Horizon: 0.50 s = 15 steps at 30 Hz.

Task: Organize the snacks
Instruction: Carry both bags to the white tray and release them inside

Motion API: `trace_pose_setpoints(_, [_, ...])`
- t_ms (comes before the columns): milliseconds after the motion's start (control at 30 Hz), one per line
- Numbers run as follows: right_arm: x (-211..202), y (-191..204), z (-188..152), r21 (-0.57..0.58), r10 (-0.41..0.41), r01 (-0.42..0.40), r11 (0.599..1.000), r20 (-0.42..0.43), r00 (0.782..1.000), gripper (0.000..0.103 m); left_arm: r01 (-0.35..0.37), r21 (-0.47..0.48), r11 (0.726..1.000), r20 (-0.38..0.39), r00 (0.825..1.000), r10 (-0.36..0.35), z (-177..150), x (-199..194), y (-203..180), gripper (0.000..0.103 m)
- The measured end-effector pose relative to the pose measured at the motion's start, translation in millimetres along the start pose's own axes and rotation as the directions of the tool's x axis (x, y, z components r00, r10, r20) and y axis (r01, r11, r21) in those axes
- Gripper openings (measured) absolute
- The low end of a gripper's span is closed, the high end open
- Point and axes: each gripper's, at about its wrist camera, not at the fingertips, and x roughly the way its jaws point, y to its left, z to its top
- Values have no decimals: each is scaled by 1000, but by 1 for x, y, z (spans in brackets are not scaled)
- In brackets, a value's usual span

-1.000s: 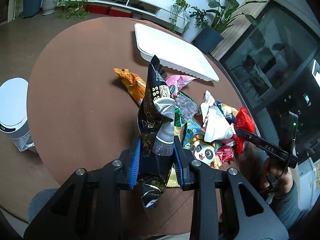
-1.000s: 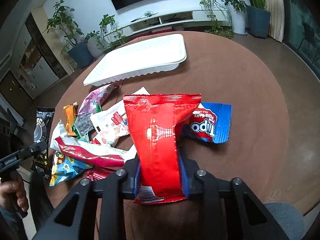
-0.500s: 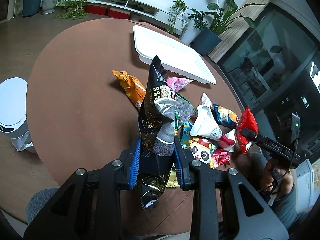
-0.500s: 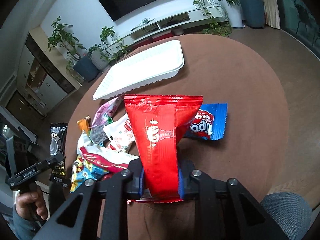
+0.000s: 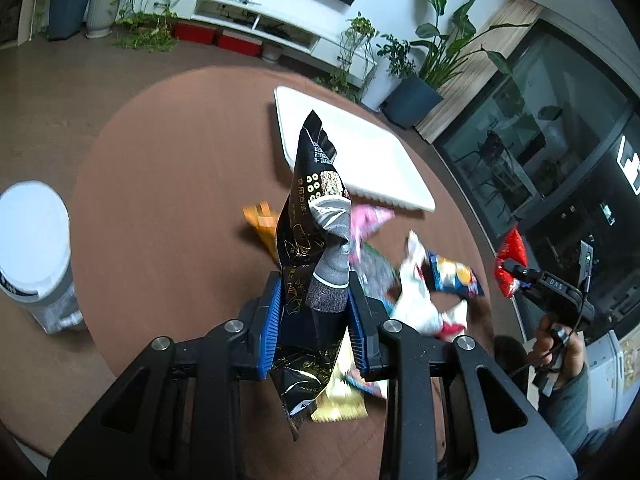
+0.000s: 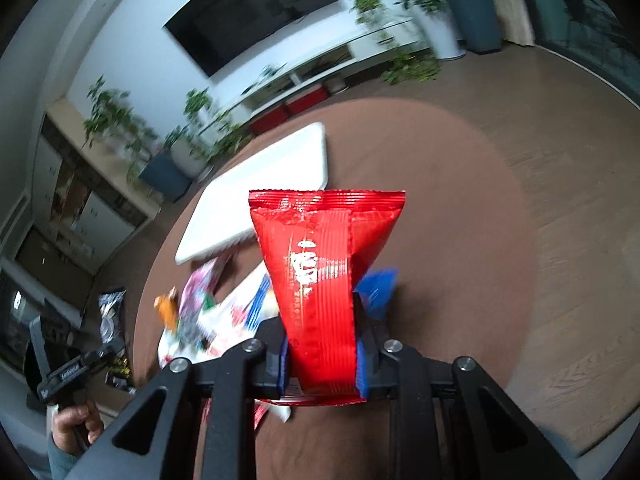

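We have both tongs loaded: left tongs point(image 5: 314, 328) clamped on the black snack pouch point(image 5: 314, 216), right tongs point(image 6: 322, 354) clamped on the red snack bag point(image 6: 326, 272), each bag standing up out of the jaws and held clear above the desk point(image 5: 168, 200). Key relation: the white tray point(image 5: 384, 168) lies ahead of both tongs, past the loose pile of packets point(image 5: 416, 292), at the far side of the desk. From the left view its long axis runs diagonally away to the right; from the right view the white tray point(image 6: 256, 200) sits forward and left, partly hidden by the red bag. We judge the left tongs slightly nearer to its near end, though fisheye distortion makes that uncertain. Next move likely carries each bag forward over the pile to the tray; we watch that the dangling bag bottoms don't drag packets.
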Motion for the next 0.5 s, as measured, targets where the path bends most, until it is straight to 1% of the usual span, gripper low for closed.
trace_pose_setpoints(100, [-1,-12,30,30,-50,49,998,35,998,26,-11,19,1000,10,1000,11,26,4,1,28])
trace_pose_setpoints(200, [5,-12,59,40,-69,66,997,56,996,26,-13,55,998,10,1000,12,54,14,-5,28])
trace_pose_setpoints(267, [14,3,80,12,-61,61,998,70,996,26,-15,79,997,7,1000,15,71,19,-9,28])
trace_pose_setpoints(400, [45,48,111,-95,4,0,996,48,999,26,-18,121,992,-25,999,21,112,48,-22,28])
trace_pose_setpoints(500, [83,89,125,-181,58,-62,981,-27,998,26,-31,151,988,-51,998,39,131,72,-32,28])
